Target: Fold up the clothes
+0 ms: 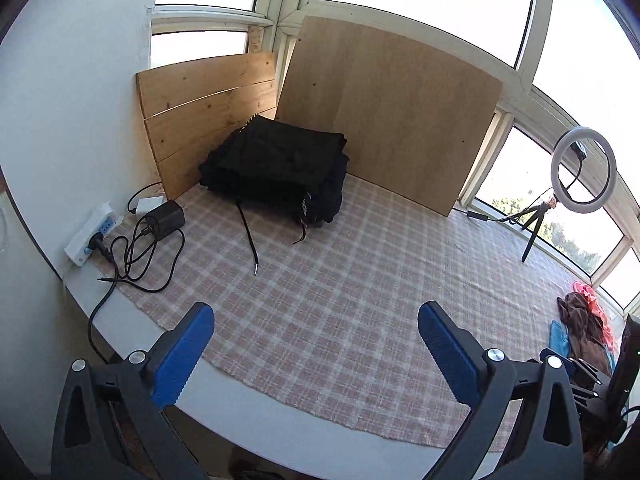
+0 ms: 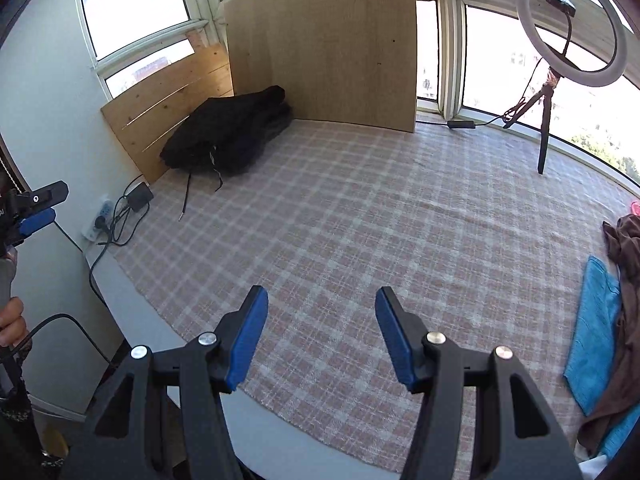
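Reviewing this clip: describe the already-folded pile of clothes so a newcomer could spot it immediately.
Find the two wooden boards leaning against the windows at the far side of the checked tablecloth. In the corner where they meet sits the black folded stack, the only neat pile, with drawstrings trailing from it, unlike the loose brown and blue clothes at the right edge.

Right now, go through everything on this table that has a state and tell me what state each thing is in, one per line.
Left tongs: open, holding nothing.
Right tongs: open, holding nothing.
Black clothes: folded, stacked in the far corner, drawstrings hanging out.
Brown garment: crumpled, unfolded, at the right edge.
Blue cloth: lying flat, partly under the brown garment.
Ring light: standing upright; lit or not, cannot tell.
Power strip: one plug in.
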Motion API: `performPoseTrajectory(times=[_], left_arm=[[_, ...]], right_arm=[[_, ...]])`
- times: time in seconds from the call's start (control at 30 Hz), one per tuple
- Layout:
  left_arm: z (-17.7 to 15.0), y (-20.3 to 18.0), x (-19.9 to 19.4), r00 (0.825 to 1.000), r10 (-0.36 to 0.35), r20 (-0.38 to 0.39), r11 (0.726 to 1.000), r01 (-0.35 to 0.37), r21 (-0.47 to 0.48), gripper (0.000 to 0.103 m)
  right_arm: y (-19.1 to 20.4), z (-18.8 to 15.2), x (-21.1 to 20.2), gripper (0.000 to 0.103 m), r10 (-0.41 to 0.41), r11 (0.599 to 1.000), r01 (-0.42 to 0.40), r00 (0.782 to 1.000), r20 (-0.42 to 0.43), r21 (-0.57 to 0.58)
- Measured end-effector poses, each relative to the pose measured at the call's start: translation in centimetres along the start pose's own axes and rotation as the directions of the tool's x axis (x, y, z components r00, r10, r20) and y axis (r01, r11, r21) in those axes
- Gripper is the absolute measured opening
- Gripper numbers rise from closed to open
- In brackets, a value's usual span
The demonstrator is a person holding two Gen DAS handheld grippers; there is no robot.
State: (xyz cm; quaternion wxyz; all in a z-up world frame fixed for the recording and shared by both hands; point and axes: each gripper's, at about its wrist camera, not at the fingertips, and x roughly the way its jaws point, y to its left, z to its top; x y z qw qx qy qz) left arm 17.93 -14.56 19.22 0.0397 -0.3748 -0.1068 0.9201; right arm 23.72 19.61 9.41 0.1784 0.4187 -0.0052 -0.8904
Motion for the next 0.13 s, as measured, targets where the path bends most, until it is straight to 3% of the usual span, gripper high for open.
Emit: performPoseTrajectory(times=[0.03,0.13], left_arm=[[0.06,0.08,0.01,1.0,-0.018,0.001,1.0,0.018,-0.004,0.102],[0.17,-0.25,0.27,1.0,0.015,0.001,1.0,-0.015,0.015,0.102]], right_arm=[[-0.05,0.05,0.06,0.055,0.001,1.0,-0.001,1.0,-0.001,0.001],[-0.16,0.19,0.23,0.055,0.004,1.0,-0.004,1.0,-0.002,0.003]])
